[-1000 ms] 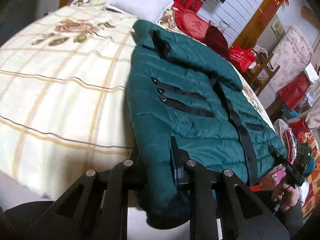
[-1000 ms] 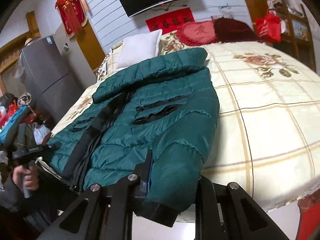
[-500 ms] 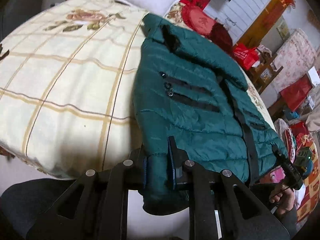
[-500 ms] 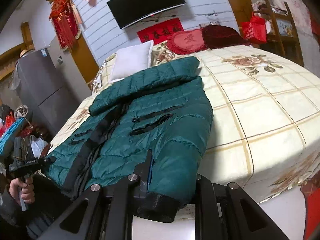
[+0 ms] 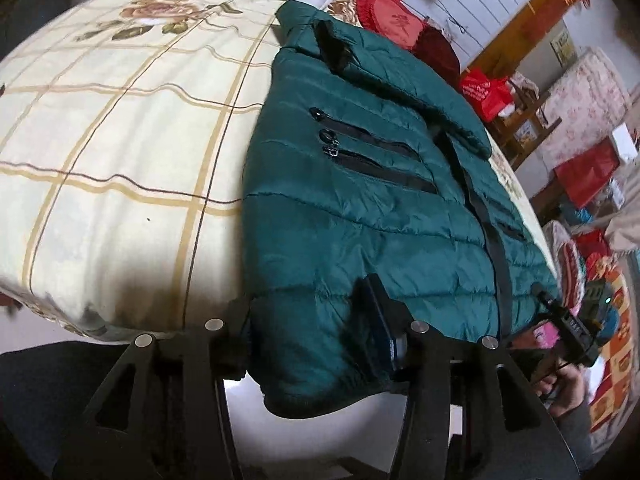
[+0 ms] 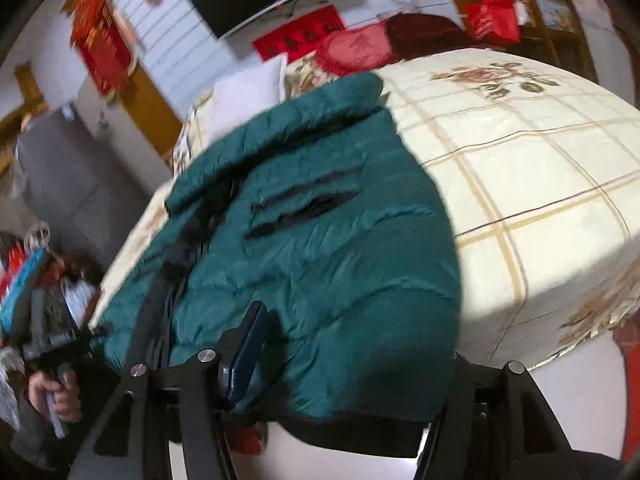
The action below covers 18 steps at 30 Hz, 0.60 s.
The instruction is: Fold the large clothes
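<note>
Twice over, gone from tight pinch to wide open, left gripper (image 5: 310, 320) and right gripper (image 6: 352, 344) alike, holding nothing though the green jacket (image 5: 360, 200) sags hem-first between each pair of fingers; spread front-up at the near edge of the bed (image 5: 120, 140), probably ready for regripping and folding.

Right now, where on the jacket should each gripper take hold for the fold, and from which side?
Grip the jacket at its hem corners, coming in from the foot of the bed, where the hem overhangs the edge and leaves room under it. The left gripper and the right gripper each already straddle a corner there, jaws spread wide around thick padding; whether they pinch it is unclear.
</note>
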Each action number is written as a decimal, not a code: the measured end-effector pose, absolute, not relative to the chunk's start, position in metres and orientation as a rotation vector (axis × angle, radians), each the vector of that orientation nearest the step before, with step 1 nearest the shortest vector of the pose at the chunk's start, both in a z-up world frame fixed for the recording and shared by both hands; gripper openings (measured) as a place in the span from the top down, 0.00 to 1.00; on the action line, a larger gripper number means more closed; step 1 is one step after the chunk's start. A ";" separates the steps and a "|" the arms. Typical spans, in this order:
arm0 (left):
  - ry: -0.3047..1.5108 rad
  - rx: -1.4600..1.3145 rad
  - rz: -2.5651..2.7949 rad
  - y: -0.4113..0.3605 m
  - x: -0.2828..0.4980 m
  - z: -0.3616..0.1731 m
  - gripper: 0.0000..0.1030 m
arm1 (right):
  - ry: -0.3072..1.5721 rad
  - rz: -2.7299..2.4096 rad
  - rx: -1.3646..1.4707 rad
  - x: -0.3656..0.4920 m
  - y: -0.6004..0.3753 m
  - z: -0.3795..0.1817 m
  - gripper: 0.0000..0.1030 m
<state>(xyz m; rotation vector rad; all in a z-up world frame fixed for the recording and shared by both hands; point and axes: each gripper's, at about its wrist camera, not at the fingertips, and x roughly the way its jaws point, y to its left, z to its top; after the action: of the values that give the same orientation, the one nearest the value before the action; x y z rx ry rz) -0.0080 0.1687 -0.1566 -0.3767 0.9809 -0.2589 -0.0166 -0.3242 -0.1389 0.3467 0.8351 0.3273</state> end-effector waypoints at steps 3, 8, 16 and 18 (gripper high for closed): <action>0.951 -0.349 -0.249 0.167 -0.010 -0.153 0.82 | 0.836 0.347 0.316 -0.019 -0.319 -0.136 0.45; 0.874 -0.364 -0.243 0.172 -0.015 -0.145 0.90 | 0.795 0.355 0.380 -0.028 -0.330 -0.134 0.75; 0.749 -0.472 -0.262 0.190 -0.034 -0.124 0.91 | 0.659 0.364 0.437 -0.047 -0.338 -0.111 0.85; 0.720 -0.480 -0.259 0.191 -0.038 -0.118 0.90 | 0.633 0.357 0.464 -0.053 -0.342 -0.106 0.86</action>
<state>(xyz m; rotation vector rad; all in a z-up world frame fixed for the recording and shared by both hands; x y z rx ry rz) -0.0384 0.1910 -0.1175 -0.4805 0.7203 -0.2588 -0.0530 -0.3424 -0.1057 0.4636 0.6328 0.3565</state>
